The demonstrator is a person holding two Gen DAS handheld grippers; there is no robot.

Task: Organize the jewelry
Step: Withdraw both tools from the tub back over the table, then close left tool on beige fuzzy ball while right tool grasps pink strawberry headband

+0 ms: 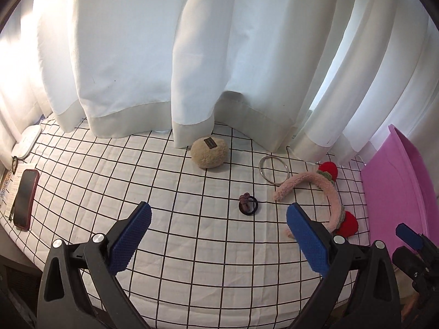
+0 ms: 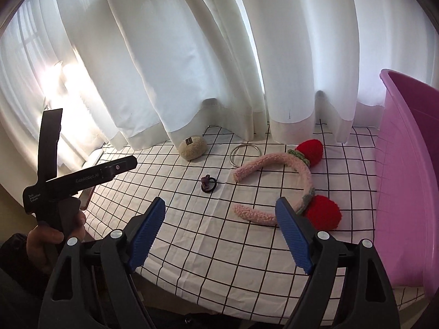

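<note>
A: On the white grid-lined tablecloth point(image 2: 214, 246), listing from largest to smallest. Item one?

B: Pink plastic bin with tall walls point(image 2: 406, 186), standing at the far right edge of the cloth. Likely the destination for everything else.

A: Item two?

B: Fuzzy pink headband with two red pompom strawberries point(image 2: 301, 172), lying flat just left of the bin, its open end facing left. One tip lies close in front of the right gripper point(image 2: 221, 226), whose blue-padded jaws stand spread wide with nothing between them.

A: Three?

B: Beige fleecy round pouch with a dark label point(image 1: 209, 153), at the foot of the white curtains point(image 1: 192, 54).

A: Four?

B: Thin silver metal bangle point(image 1: 273, 169), flat between pouch and headband, touching or nearly touching the headband's far tip.

A: Five?

B: Small black hair tie with a purple knot point(image 1: 248, 205), alone mid-cloth, straight ahead of the left gripper point(image 1: 218, 240), which is likewise spread and empty.

A: Handling note?

B: My judgement: nothing is yet taken up. For the headband, close on the padded band midway along one arm, not on a pompom, and lift clear of the bangle before swinging over the bin's wall. Hair tie: come down steeply and pinch the knot, or the pads will only catch cloth.

A: Sundries?

B: Dark phone in a red case point(image 1: 25, 197), far left.
</note>
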